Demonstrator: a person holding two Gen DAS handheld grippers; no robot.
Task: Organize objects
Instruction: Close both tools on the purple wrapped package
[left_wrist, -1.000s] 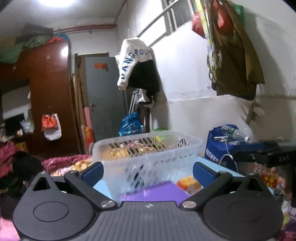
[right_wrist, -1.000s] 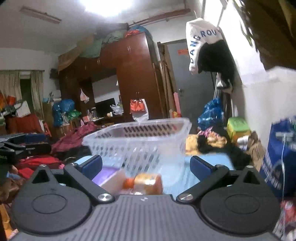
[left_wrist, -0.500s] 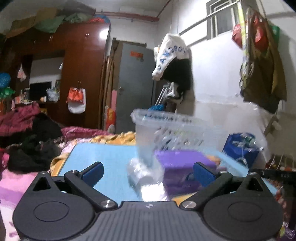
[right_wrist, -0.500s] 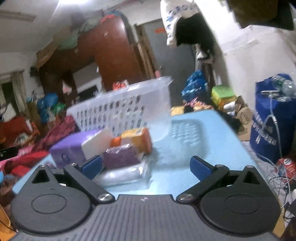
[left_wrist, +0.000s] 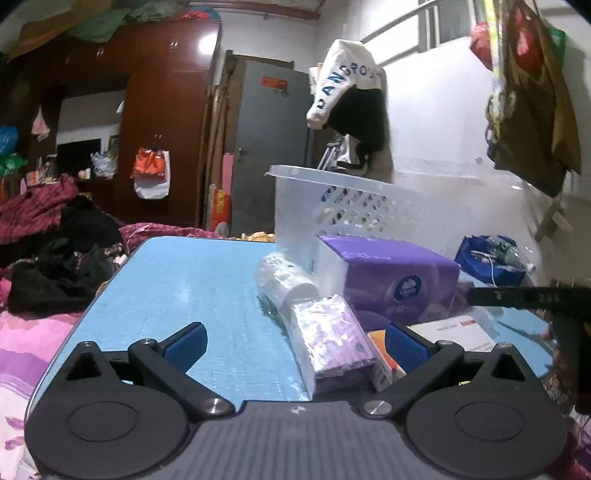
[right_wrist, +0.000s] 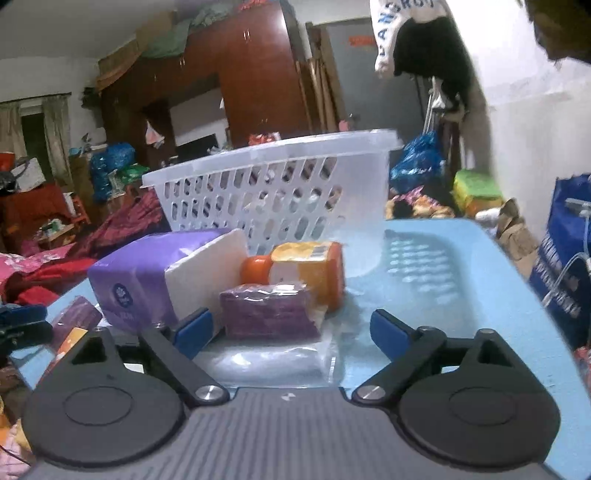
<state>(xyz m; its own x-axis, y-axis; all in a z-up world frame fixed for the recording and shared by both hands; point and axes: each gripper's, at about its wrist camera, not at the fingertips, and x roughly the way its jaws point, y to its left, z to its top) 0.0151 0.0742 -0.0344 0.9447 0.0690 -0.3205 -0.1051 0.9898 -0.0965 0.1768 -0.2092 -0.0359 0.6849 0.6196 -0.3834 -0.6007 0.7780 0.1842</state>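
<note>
Both grippers have dropped lower and swung toward the bench since a second ago, so the pile in front of the basket, then mostly hidden below the cameras, now fills each view. Left gripper (left_wrist: 293, 345) is spread wide with nothing between its blue pads, hovering over the blue bench (left_wrist: 192, 280); a purple wrapped pack (left_wrist: 330, 341) lies between its fingers' line of sight, touching neither. Right gripper (right_wrist: 291, 328) is likewise spread and empty, with the same purple pack (right_wrist: 269, 312) just ahead of it on a clear plastic bag (right_wrist: 269, 360). Taking the basket (right_wrist: 280, 192) as landmark: it stands upright at the far side of the bench, white and slotted. Just in front of it lies the purple tissue box (right_wrist: 144, 273), on its side, touching or nearly touching the basket wall. Beside the box, also in front of the basket, lies an orange bottle (right_wrist: 306, 273) on its side, cap toward the box. From the left view, a white roll (left_wrist: 284, 282) in clear wrap lies before the basket's near corner, against the tissue box (left_wrist: 391, 273). A white carton (left_wrist: 450, 330) lies nearer than the basket (left_wrist: 369, 199), partly hidden.
</note>
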